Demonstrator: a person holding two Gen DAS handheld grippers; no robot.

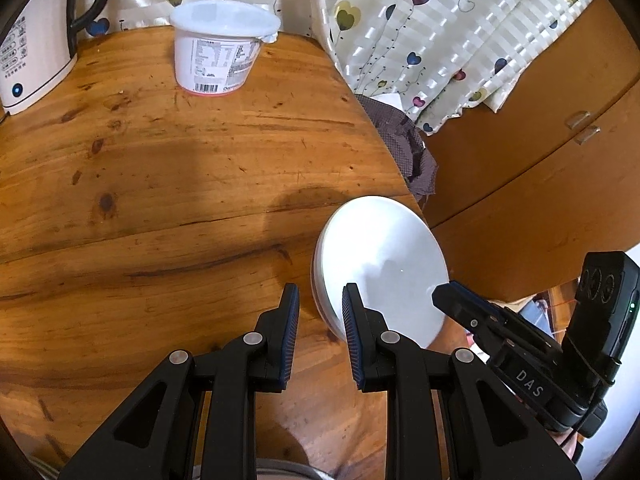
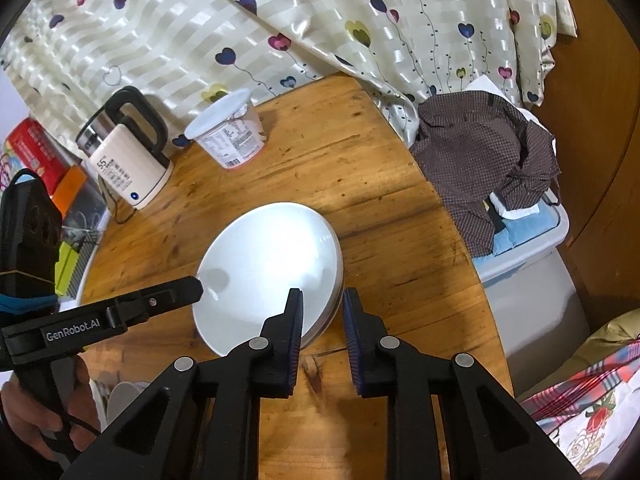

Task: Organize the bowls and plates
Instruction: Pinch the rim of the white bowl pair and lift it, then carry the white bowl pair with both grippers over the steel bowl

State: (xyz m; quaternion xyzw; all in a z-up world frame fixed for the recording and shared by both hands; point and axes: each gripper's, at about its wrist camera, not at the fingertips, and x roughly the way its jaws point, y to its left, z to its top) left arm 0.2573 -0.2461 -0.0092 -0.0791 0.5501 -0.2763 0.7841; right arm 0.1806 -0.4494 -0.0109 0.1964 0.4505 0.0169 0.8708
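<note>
A stack of white plates (image 1: 384, 264) lies on the wooden table (image 1: 160, 184) near its right edge; it also shows in the right wrist view (image 2: 272, 264). My left gripper (image 1: 320, 308) is open and empty, its right finger over the stack's near-left rim. My right gripper (image 2: 322, 310) is open and empty, its fingers straddling the stack's near-right rim. The right gripper also shows in the left wrist view (image 1: 452, 296) at the plates' right side. The left gripper also shows in the right wrist view (image 2: 192, 288) at the plates' left side.
A white lidded tub (image 1: 224, 48) and a cream electric kettle (image 1: 32, 40) stand at the back of the table. A heart-print curtain (image 2: 280, 20) hangs behind. A bin with brown cloth (image 2: 492, 160) stands right of the table.
</note>
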